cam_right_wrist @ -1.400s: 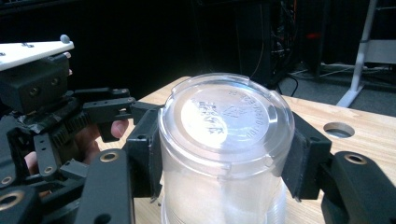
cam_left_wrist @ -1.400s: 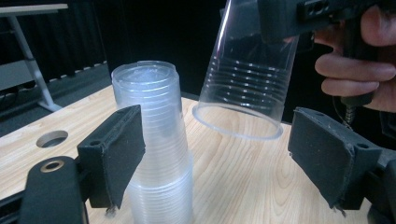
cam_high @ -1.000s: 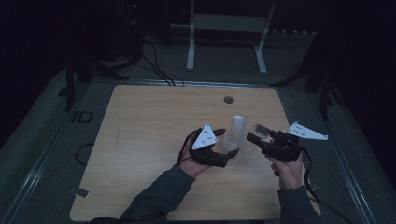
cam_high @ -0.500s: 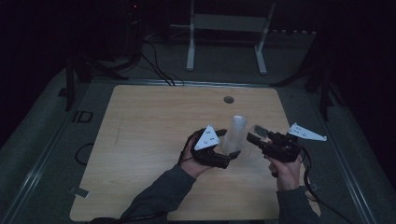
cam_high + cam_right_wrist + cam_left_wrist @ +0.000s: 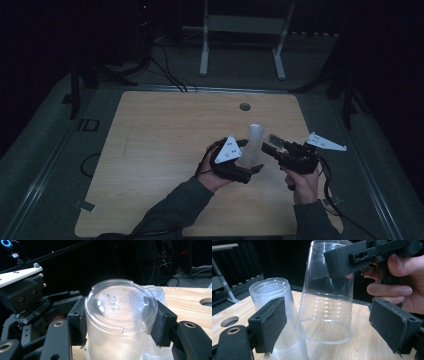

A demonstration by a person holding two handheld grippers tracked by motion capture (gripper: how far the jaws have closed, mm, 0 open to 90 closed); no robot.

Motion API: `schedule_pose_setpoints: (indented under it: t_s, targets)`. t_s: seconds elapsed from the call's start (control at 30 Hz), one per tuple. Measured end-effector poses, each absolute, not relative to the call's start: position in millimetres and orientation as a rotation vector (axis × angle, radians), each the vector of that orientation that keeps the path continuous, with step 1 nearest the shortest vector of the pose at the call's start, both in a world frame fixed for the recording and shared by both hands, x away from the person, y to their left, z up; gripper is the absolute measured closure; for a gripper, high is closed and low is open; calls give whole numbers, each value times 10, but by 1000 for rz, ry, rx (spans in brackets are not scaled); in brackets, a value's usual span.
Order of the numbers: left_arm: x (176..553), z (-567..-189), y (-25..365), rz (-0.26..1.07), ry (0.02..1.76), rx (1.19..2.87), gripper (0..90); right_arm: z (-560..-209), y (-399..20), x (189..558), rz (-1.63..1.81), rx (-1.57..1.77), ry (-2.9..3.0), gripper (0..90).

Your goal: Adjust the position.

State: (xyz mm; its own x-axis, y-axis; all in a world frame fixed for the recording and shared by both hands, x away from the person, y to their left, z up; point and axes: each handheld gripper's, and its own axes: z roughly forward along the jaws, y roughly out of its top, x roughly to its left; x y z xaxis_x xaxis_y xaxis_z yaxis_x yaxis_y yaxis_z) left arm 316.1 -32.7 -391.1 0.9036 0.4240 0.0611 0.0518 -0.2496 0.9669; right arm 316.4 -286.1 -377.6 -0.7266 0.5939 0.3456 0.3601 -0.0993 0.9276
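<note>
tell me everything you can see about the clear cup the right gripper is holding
The cup is clear, thin plastic with faint horizontal ribs and a rolled rim. It is upside down, base up, with embossed marks on the base, and lifted clear of the wooden table, tilted slightly. The right gripper clamps its upper part between both pads. The left gripper has just been opening; its pads stand apart on either side without touching. A stack of similar upturned cups stands close beside it.

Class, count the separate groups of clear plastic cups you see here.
2: one upside-down cup lifted in the right claw; a nested stack standing on the table beside it. The number of cups inside the stack is unclear.
</note>
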Motion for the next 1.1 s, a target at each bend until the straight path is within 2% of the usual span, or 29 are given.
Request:
schedule_pose_setpoints:
  t_s: [0.67, 1.1]
  targets:
    - [3197, -3931, -434, 363, 358, 1757, 159, -3769, -2831, 3174, 2116, 1082, 1953, 409]
    - [3210, -3954, -442, 351, 365, 1767, 212, -3758, -2836, 3169, 2174, 1068, 1947, 408]
